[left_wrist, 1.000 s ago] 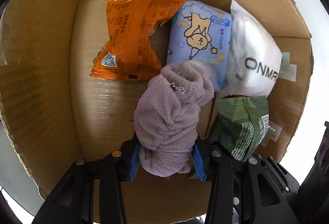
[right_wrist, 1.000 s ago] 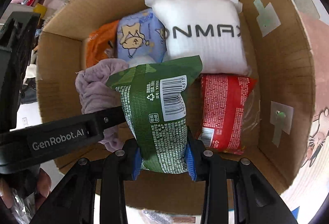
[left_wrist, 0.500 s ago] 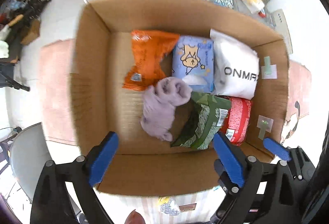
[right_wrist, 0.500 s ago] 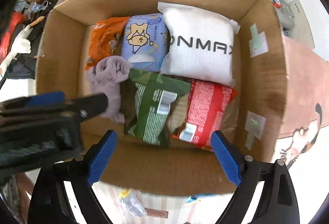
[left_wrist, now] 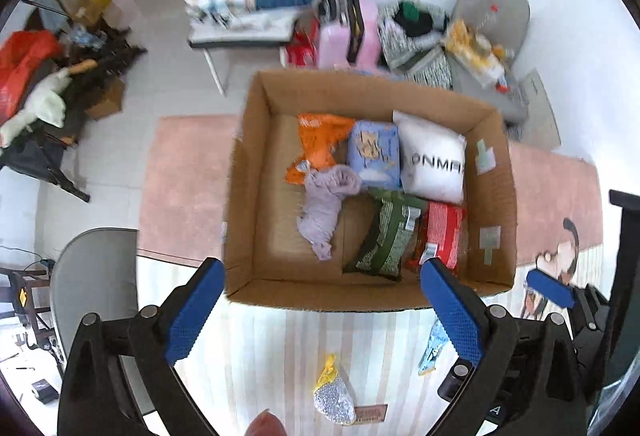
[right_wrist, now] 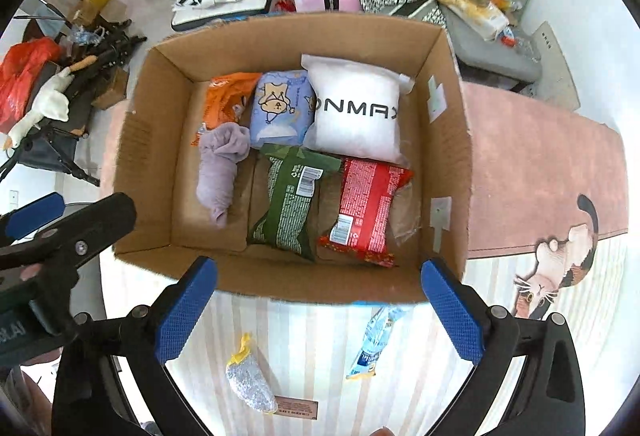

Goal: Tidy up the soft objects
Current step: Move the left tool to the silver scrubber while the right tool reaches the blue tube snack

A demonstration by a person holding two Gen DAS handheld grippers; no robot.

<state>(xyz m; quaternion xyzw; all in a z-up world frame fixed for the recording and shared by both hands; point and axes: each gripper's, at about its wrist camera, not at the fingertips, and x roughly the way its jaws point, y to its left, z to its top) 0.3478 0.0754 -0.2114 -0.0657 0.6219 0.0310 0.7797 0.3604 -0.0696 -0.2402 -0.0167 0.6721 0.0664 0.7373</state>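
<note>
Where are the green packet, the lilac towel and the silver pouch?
green packet (right_wrist: 289,205), right wrist view, middle of its printed back.
lilac towel (right_wrist: 219,168), right wrist view, bunched middle.
silver pouch (right_wrist: 250,384), right wrist view, glittery body.

Your left gripper (left_wrist: 320,310): black plastic arms, blue knurled pads (left_wrist: 195,312), silver screws behind pads; your right gripper (right_wrist: 318,310) same; bare fingertip (left_wrist: 266,424) beneath left tongs

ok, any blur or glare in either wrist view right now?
Left wrist: motion blur, lettering on the white pouch smeared, box rim soft. Right wrist: sharp, the pouch's lettering readable. Both: fisheye bending at the edges, mild glare on the green packet.
</note>
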